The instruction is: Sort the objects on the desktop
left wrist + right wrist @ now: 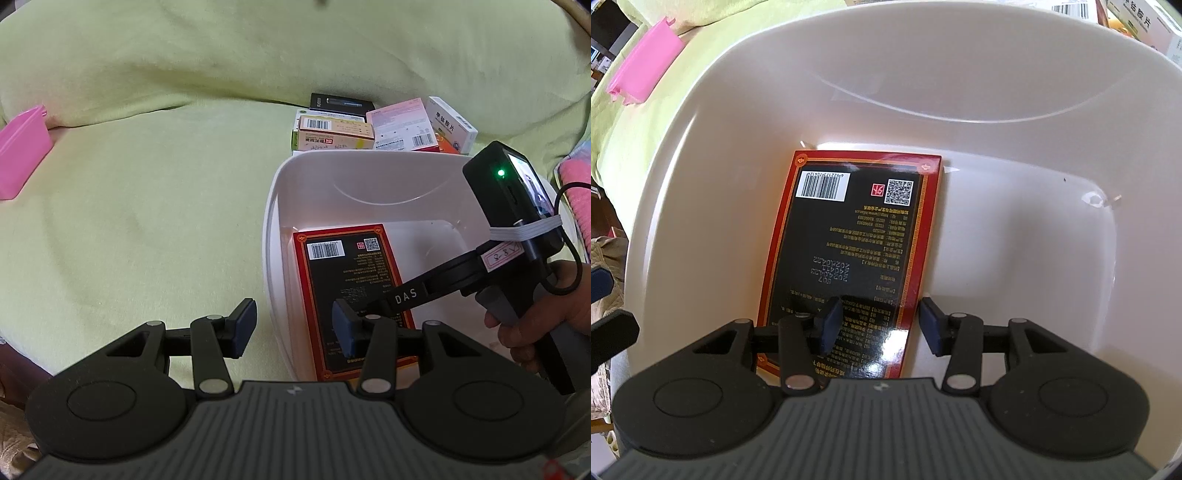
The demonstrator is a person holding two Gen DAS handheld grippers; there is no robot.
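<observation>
The red-and-black box is seen flat in the white tub, under the released right gripper; the left gripper is held released too

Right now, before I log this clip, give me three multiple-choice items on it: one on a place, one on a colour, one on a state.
1. Where does the red-bordered box lie?
A. on the green cloth
B. inside the white tub
C. on the stacked cartons

2. What colour is the container at far left on the cloth?
A. pink
B. blue
C. black

3. How is the right hand-held gripper?
A. shut on the box
B. open above the box
C. out of view

Key: 1 B, the tub's walls surround the box. 2 A, it is plainly pink. 3 B, a gap shows between its fingers.
</observation>
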